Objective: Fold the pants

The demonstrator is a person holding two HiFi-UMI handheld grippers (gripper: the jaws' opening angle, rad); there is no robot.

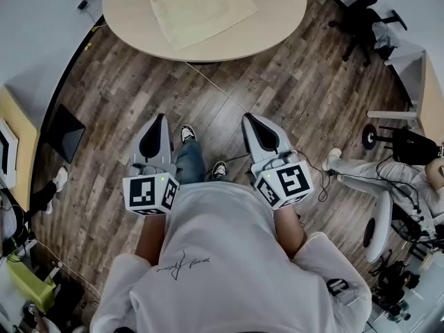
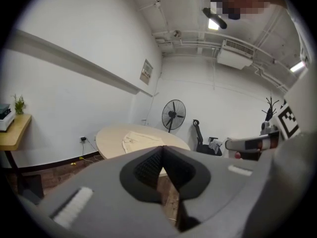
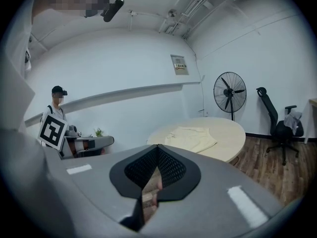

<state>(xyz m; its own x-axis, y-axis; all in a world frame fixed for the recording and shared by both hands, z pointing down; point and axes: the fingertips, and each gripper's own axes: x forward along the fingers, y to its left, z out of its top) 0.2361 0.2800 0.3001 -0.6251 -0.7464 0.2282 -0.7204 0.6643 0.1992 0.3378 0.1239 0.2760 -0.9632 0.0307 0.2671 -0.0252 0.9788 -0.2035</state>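
The cream pants (image 1: 201, 5) lie flat on the round desk (image 1: 277, 26), on its half nearer the person and towards its left side. From this distance it is hard to tell whether they are already doubled over or only spread out. Nothing else shows on the desk top.

The person stands on the wood-plank floor (image 1: 208, 103) well short of the desk, with both arms held out towards it. The left hand-held gripper (image 1: 160, 120) points at the desk, its jaws pressed together and nothing between them; its own view shows the two dark pads (image 2: 148, 167) meeting at a point, with the desk and the pants beyond. The right hand-held gripper (image 1: 250, 120) is level with the left, likewise aimed at the desk, and its jaws are also closed on nothing, with only floor seen through the slit below the pads (image 3: 171, 167). Neither gripper reaches the desk or the pants.

Behind the desk a pedestal fan (image 3: 229, 93) stands by the white wall, and an office chair (image 3: 277, 125) stands to the right of the desk.
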